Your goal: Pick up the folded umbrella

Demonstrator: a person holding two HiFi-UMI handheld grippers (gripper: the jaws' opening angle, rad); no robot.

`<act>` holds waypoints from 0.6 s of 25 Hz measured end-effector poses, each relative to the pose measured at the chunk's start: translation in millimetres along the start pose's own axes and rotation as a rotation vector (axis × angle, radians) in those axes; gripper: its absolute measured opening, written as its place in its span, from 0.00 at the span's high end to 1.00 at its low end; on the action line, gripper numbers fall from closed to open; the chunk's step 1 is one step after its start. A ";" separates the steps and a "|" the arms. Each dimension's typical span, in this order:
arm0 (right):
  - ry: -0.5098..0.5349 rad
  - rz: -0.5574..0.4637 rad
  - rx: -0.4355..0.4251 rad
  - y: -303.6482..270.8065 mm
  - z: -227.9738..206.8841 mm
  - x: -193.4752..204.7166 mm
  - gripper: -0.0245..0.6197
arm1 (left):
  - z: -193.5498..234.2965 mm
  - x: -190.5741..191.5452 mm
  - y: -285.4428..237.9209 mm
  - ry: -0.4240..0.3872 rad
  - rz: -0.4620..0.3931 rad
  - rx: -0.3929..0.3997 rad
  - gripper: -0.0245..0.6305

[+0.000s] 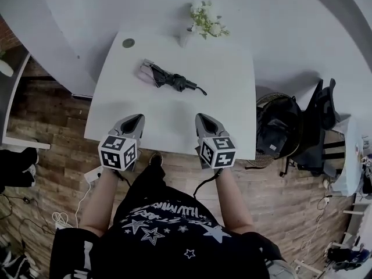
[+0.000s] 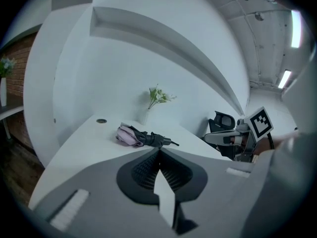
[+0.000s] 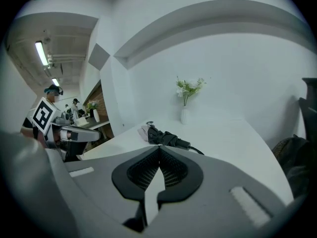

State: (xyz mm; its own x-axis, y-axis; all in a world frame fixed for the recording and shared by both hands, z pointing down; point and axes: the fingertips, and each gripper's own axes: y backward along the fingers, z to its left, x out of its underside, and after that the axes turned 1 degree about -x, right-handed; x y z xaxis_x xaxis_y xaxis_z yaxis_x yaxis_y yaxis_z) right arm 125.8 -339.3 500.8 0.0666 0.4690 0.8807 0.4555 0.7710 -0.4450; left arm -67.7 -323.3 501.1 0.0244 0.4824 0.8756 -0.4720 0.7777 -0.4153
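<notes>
the left gripper [image 1: 135, 120] and the right gripper [image 1: 204, 118] hover over the table's [image 1: 232, 132] near edge, jaws pressed together on nothing, and the folded umbrella [image 1: 171, 79] lies ahead mid-table, lengthwise across them, its dark handle end nearer the right gripper.

Matt white table [image 1: 224, 112], seemingly cloth umbrella [image 1: 167, 77]
</notes>
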 end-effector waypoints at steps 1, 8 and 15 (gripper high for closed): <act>0.011 0.008 0.003 -8.3 -2.2 -3.7 0.94 | 5.1 -3.8 -5.6 0.003 0.000 -0.001 0.96; 0.123 0.106 -0.052 -76.9 4.6 -25.5 0.82 | 43.7 -21.4 -39.5 0.014 0.025 0.002 0.96; 0.354 0.239 -0.143 -140.4 20.3 -34.7 0.47 | 75.2 -31.3 -61.5 0.025 0.051 0.010 0.96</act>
State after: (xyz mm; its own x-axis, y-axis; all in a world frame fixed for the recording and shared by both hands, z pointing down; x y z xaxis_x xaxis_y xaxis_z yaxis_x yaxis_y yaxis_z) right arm 41.5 -455.0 529.5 0.4728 0.4311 0.7685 0.5067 0.5805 -0.6374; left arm -105.6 -416.6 517.8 0.0224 0.5311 0.8470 -0.4824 0.7478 -0.4562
